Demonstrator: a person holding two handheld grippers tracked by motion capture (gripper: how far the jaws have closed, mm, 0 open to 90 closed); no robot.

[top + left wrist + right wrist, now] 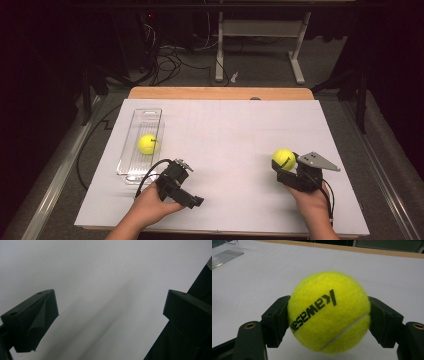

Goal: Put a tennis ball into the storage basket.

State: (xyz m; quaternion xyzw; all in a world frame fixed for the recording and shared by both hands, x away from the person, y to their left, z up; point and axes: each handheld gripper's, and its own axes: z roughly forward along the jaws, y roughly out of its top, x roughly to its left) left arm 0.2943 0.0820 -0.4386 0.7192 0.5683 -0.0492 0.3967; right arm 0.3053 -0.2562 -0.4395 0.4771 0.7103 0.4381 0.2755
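A yellow tennis ball (283, 159) (329, 312) sits between the jaws of my right gripper (286, 164) (329, 317), which is shut on it at the table's right front. Both pads press on the ball's sides. A second yellow tennis ball (147, 144) lies in a clear plastic tray (134, 165) at the left. My left gripper (194, 201) (110, 312) rests near the front edge just right of the tray, its jaws open with bare white surface between them.
A white sheet (225, 135) covers the table, with a wooden edge (220, 93) at the back. Behind the table are cables and a desk frame (260, 45) on the dark floor. The tray's corner (224, 256) appears far left in the right gripper view.
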